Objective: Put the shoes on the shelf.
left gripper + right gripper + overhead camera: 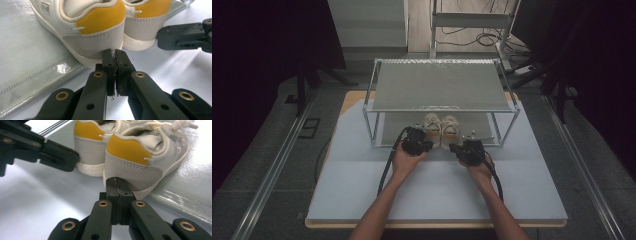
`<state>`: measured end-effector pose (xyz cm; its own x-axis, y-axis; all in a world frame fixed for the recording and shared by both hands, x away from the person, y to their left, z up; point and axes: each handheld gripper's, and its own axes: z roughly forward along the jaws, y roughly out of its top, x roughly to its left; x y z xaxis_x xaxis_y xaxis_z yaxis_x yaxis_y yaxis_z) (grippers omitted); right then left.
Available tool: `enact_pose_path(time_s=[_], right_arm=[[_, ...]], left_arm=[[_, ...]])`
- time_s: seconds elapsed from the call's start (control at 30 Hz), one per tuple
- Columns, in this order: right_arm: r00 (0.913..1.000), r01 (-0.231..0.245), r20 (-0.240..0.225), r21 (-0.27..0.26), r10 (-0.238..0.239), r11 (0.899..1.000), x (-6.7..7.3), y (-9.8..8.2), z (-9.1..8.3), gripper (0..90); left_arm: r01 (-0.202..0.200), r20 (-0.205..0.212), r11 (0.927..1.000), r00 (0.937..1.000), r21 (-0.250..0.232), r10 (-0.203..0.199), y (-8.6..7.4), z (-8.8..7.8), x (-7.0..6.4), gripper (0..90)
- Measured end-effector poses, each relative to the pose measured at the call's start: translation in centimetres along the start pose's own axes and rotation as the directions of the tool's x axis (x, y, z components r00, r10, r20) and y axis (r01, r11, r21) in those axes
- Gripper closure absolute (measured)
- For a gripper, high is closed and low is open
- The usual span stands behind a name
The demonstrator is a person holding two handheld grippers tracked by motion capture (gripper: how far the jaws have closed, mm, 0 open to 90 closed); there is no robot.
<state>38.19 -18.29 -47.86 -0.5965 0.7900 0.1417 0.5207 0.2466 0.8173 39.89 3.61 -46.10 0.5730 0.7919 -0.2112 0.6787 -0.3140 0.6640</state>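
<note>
A pair of small sneakers sits at the centre of the high view, toes pointing away, on the lower shelf of a wire-framed rack that stands on the pale surface. Their heels, cream with yellow patches, poke out at the shelf's front edge.

The left claw sits just behind the left shoe; in the left gripper view its jaws are clenched together with nothing between them, tips at or nearly touching the heel's sole edge. The right claw is likewise pressed closed and empty, its tips against or just shy of the heel of the right shoe, lower centre of the right gripper view.

These shoes look light, so a single claw should carry each one. The rubber sole is stiff and grippy, but probably too broad for the jaws. The padded collar and heel counter are firmer than the soft tongue and laces, and thin enough to pinch: one jaw inside the opening, one outside over the yellow patch. Suede and canvas give friction, so slipping seems unlikely. Pushing with closed jaws would probably slide them along the slick shelf liner.
</note>
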Motion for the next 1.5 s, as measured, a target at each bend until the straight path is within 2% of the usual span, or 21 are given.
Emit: enact_pose_path(time_s=[0.33, 0.43, 0.5, 0.77, 0.83, 1.03, 1.27, 1.5], right_arm=[[0.998, -0.028, 0.057, -0.012, 0.028, 1.0, -1.2, 1.1, 0.9, 89.6], [0.9968, -0.042, 0.069, 0.007, 0.042, 0.999, -1.6, 1.2, 1.4, 89.6], [0.9963, -0.048, 0.072, 0.011, 0.047, 0.999, -1.8, 1.1, 1.6, 89.6], [0.9964, -0.052, 0.068, 0.018, 0.051, 0.998, -1.9, 0.9, 1.9, 89.5], [0.9965, -0.05, 0.068, 0.021, 0.048, 0.999, -1.9, 0.9, 1.8, 89.5], [0.9967, -0.053, 0.062, 0.023, 0.052, 0.998, -2.0, 0.9, 1.8, 89.5], [0.9969, -0.038, 0.07, 0.025, 0.036, 0.999, -2.1, 1.1, 2.0, 89.5], [0.9956, -0.051, 0.08, 0.027, 0.049, 0.998, -2.4, 1.5, 2.9, 89.6]], left_arm=[[-0.005, 0.002, 1.0, 1.0, 0.002, 0.005, 0.0, 0.1, 0.0, 86.3], [-0.005, 0.001, 1.0, 1.0, 0.003, 0.005, 0.0, 0.2, 0.0, 86.4], [-0.036, 0.002, 0.9993, 0.9993, 0.005, 0.036, 0.1, 0.2, 0.2, 86.8], [-0.043, -0.023, 0.9989, 0.9988, 0.02, 0.044, 1.0, 0.9, 0.2, 86.6], [-0.065, -0.031, 0.9976, 0.9974, 0.025, 0.066, 1.4, 1.3, 0.4, 86.6], [-0.03, -0.033, 0.9991, 0.999, 0.031, 0.031, 2.0, 2.5, 1.0, 86.7], [-0.042, -0.038, 0.9983, 0.9983, 0.041, 0.043, 2.1, 2.5, 1.0, 85.0], [-0.04, -0.034, 0.9984, 0.9986, 0.041, 0.042, 2.0, 2.6, 1.1, 85.4]])
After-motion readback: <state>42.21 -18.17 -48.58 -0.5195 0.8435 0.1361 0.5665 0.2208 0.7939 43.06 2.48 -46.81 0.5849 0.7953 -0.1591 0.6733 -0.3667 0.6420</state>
